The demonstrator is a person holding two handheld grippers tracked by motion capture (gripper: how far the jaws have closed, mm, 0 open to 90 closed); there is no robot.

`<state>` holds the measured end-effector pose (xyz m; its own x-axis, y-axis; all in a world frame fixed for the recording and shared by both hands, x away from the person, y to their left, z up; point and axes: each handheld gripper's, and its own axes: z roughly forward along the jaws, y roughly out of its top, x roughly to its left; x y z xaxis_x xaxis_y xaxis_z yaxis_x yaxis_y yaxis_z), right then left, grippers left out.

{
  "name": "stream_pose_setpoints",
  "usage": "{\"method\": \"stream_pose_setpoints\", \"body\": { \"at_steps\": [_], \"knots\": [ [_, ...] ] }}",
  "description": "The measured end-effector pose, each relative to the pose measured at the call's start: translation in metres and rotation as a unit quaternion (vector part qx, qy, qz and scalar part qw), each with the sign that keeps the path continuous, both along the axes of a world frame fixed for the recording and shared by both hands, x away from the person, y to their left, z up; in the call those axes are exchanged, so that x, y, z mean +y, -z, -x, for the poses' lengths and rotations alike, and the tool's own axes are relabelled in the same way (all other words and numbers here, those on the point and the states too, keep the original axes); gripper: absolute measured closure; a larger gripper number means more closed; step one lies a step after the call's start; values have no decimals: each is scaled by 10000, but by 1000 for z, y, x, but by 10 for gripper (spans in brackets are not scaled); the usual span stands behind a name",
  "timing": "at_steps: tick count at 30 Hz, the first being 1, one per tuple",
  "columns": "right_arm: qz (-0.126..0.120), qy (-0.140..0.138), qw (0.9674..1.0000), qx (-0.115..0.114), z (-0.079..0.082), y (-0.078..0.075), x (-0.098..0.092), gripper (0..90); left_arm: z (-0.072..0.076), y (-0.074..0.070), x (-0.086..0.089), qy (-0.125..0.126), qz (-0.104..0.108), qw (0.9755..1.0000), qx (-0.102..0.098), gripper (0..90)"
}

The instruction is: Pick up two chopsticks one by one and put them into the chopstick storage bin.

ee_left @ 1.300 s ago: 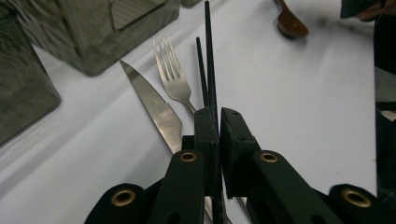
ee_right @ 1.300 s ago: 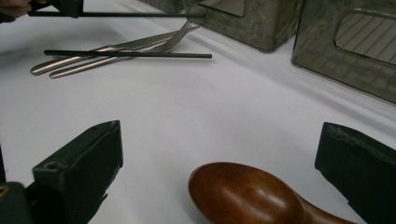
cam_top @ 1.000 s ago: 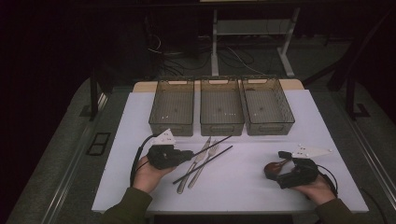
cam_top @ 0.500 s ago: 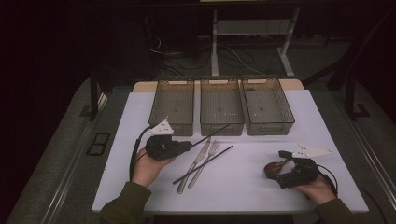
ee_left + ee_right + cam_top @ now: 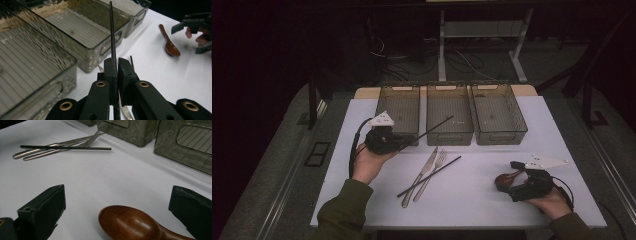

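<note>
My left gripper (image 5: 408,139) is shut on a black chopstick (image 5: 434,127), held above the table near the left bin (image 5: 384,102). In the left gripper view the chopstick (image 5: 111,37) runs out from between the closed jaws toward the middle bin (image 5: 82,32). A second black chopstick (image 5: 429,176) lies across a knife (image 5: 417,181) and a fork (image 5: 431,174) at the table's middle. My right gripper (image 5: 513,180) stands open around the bowl of a brown wooden spoon (image 5: 503,180). In the right gripper view the spoon (image 5: 130,223) lies between the spread fingers (image 5: 42,210).
Three clear smoky bins stand in a row at the back of the white table (image 5: 477,200), the right bin (image 5: 499,112) beside the middle one (image 5: 449,112). Their insides look bare. The person's hands and green sleeves (image 5: 344,210) come in from the front edge.
My left gripper has lifted one chopstick off the cutlery pile and carried it away from the person, toward the bins. The right gripper has stayed by the spoon.
</note>
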<state>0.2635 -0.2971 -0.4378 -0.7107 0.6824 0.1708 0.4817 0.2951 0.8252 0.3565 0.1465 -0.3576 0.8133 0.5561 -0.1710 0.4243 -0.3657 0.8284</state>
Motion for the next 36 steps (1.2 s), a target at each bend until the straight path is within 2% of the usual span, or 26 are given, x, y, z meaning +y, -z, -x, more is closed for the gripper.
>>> {"method": "stream_pose_setpoints", "body": {
  "at_steps": [8,18,22,29,32,33,34,36],
  "knots": [
    [-3,8,10000,22,0,0,0,3,-19,-10,0,-136,-60,9999,-66,851],
    [-28,38,10000,8,0,0,0,3,-55,-14,8,-595,-168,9980,-85,851],
    [-25,49,10000,-1,0,-1,-1,3,-70,-12,15,-837,-335,9959,-65,851],
    [-22,43,10000,3,0,0,0,3,-91,-7,32,-1217,-436,9916,30,851],
    [-13,34,10000,-2,0,0,0,3,-98,-3,37,-1386,-507,9890,85,850],
    [-11,30,10000,-2,0,0,0,3,-99,0,38,-1508,-502,9872,134,850],
    [-7,28,10000,-3,0,0,0,3,-101,1,39,-1534,-583,9863,148,851],
    [-16,29,10000,-2,0,0,0,3,-104,5,40,-1641,-613,9843,202,851]
  ]
}}
